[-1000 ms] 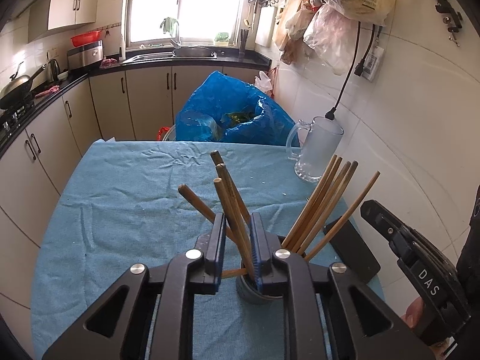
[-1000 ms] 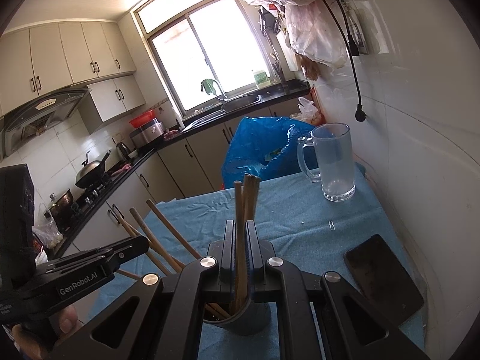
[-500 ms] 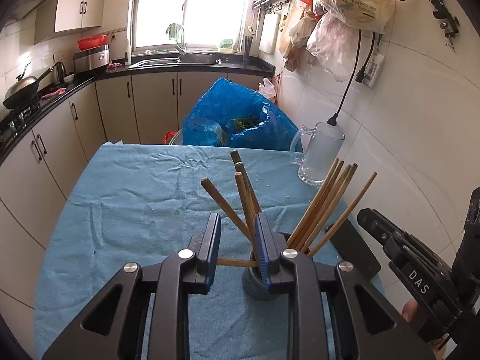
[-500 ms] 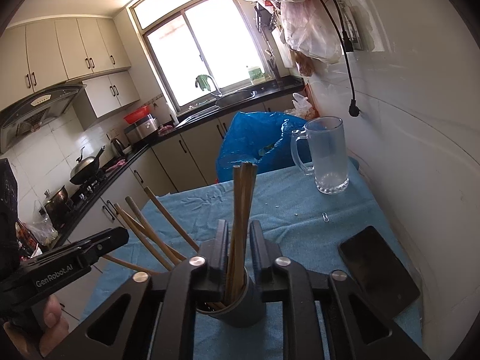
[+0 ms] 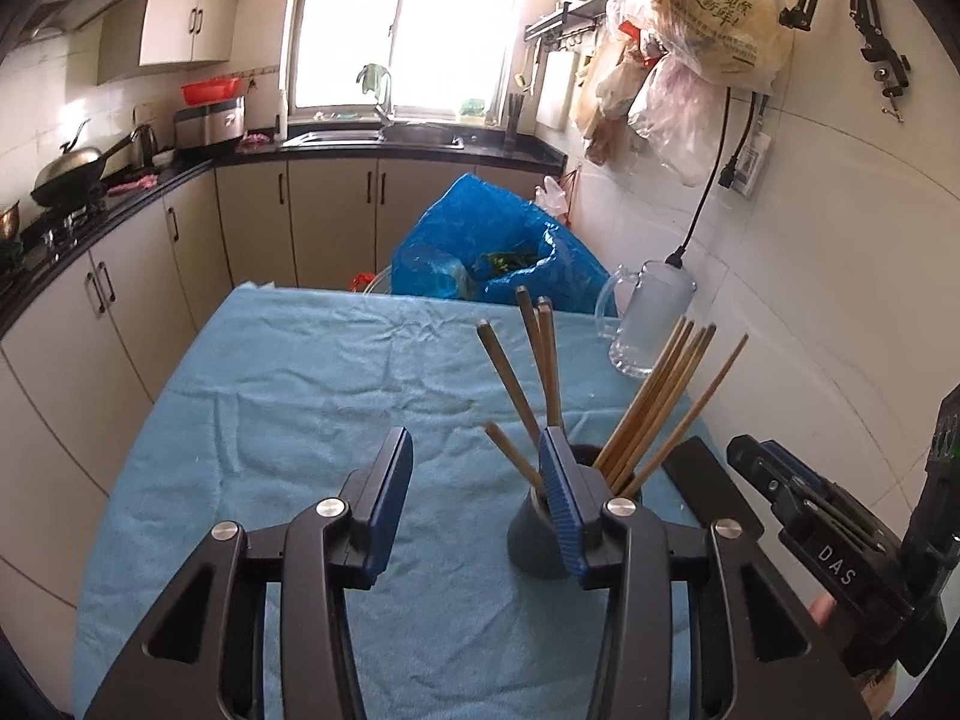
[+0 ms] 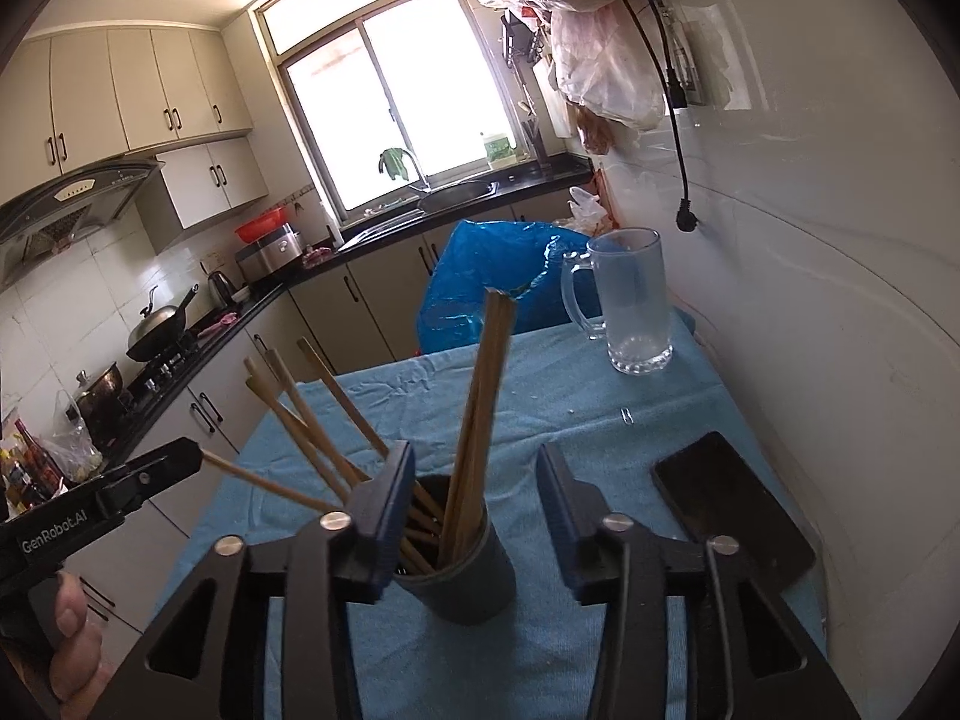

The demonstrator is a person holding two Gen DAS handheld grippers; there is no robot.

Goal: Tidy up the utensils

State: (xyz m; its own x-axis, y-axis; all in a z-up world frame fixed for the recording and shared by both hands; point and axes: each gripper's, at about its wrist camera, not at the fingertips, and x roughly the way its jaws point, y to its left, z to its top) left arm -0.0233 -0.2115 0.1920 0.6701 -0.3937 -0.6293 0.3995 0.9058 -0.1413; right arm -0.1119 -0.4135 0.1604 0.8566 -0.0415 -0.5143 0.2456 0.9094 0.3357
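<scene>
Since 1 second ago both grippers have let go of the wooden chopsticks. The left gripper (image 5: 474, 495), then clamped on a few sticks, now has its blue-padded fingers (image 5: 390, 483) wide apart with nothing between them, and it has shifted left, so the dark grey cylindrical holder cup (image 5: 534, 540) sits behind its right finger. The right gripper (image 6: 474, 510), earlier closed on a bundle, also stands spread, its fingers on either side of the cup (image 6: 462, 576).

The cup stands upright on the blue cloth-covered table (image 5: 288, 396), near the wall side. Inside it the brown wooden chopsticks (image 6: 480, 420) lean in 2 loose groups: 1 tight bundle tilting toward the wall, the others fanning toward the kitchen counter.

Farther back on the cloth a clear glass mug with a handle (image 6: 633, 300) stands upright, apparently empty. A black smartphone (image 6: 732, 504) lies flat beside the wall.
</scene>
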